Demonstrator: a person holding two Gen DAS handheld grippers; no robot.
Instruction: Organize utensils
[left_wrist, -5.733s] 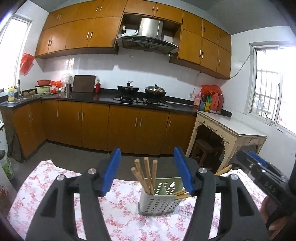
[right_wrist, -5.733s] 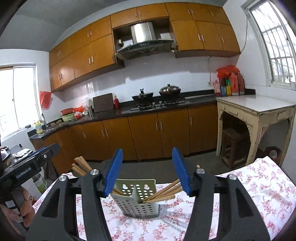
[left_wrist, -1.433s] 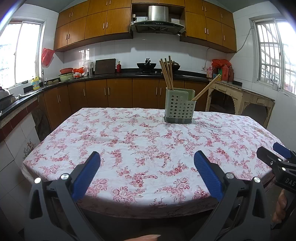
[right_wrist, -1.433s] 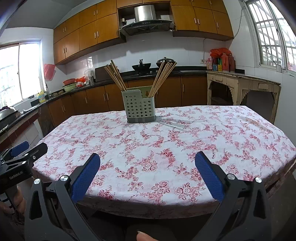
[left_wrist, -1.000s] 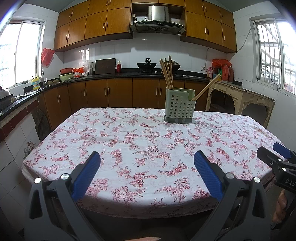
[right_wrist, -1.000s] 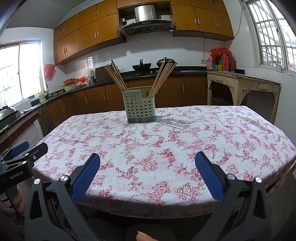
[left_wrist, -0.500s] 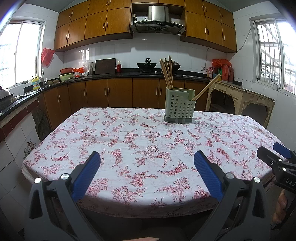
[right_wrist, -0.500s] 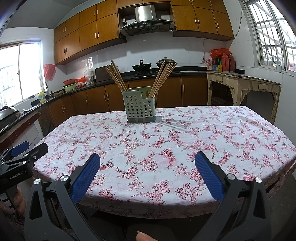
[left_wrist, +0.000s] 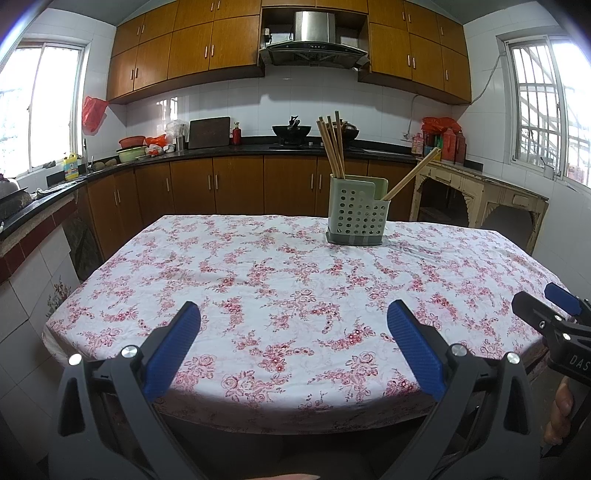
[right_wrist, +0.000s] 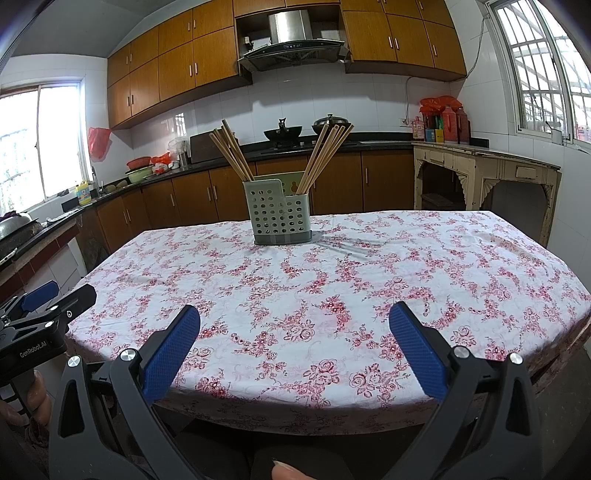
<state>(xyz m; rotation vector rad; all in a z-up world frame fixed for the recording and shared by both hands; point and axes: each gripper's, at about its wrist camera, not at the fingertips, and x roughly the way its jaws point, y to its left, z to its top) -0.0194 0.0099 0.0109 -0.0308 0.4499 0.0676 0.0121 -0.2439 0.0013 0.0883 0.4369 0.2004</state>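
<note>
A grey-green perforated utensil holder (left_wrist: 356, 220) (right_wrist: 280, 217) stands upright at the far side of the table with the floral cloth (left_wrist: 280, 288) (right_wrist: 332, 280). Wooden chopsticks (left_wrist: 331, 146) (right_wrist: 232, 150) stick up from its compartments, some leaning left, others leaning right (right_wrist: 325, 157). My left gripper (left_wrist: 293, 328) is open and empty at the near table edge. My right gripper (right_wrist: 294, 326) is open and empty at the near edge too. Each gripper shows at the side of the other's view, the right one (left_wrist: 554, 314) and the left one (right_wrist: 44, 306).
Kitchen counters and wooden cabinets (left_wrist: 236, 192) run along the back wall and the left side. A worn cream side table (left_wrist: 480, 195) stands at the right under a window. A stove with pots (right_wrist: 288, 134) is behind the holder.
Since 5.7 s ago both grippers have pulled back from the holder to the near table edge and opened wider. Over the last 1.4 s nothing has moved.
</note>
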